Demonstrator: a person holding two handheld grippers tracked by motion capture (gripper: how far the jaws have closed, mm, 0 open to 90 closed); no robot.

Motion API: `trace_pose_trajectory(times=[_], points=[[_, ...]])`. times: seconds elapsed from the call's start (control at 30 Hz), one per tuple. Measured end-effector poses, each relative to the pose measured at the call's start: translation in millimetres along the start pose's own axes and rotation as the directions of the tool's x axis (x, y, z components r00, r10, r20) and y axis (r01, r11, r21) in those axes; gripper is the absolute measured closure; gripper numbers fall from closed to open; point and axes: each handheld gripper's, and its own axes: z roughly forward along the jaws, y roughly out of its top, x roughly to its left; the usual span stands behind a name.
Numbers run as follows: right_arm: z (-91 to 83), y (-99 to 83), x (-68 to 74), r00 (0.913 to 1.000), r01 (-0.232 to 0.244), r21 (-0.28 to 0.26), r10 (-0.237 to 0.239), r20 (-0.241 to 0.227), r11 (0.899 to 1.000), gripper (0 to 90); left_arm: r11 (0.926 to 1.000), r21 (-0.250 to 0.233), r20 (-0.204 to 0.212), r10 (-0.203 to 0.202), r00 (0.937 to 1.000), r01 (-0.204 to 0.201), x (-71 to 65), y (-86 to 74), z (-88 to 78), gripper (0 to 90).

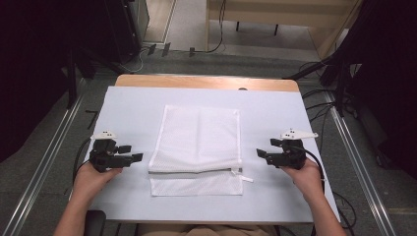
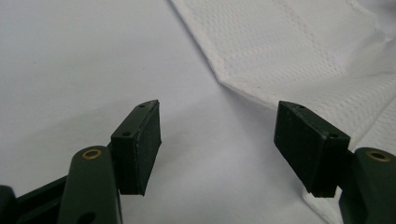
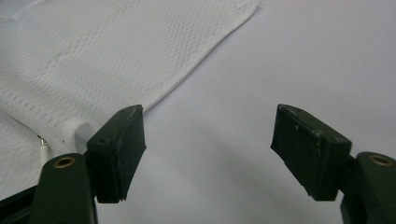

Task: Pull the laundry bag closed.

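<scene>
Currently, white mesh bag [image 1: 196,150] flat at desk [image 1: 128,118] centre. Left claw [image 1: 132,153] and right claw [image 1: 263,150] flank it, both open, gripping nothing.

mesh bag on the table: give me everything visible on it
The mesh bag is white, fine netted fabric, lying flat mid-table on the pale table cover. It looks folded: an upper layer ends at a near edge, with a narrower strip showing below it. A zipper runs along that edge, its white pull at the person's right end. Neither the left gripper nor the right gripper touches it; both sit open beside it.
</scene>
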Motion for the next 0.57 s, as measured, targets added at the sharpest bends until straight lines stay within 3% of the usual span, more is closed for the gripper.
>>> trace_pose_trajectory(times=[0.57], points=[[-1.7, -2.0, -7.3, 0.9996, -0.02, 0.002, 0.02, 0.022, 1.0, 25.2, 1.0, -0.003, -0.023, -0.009, 0.9997, 0.009, 3.5, -1.0, 1.6, 28.7]])
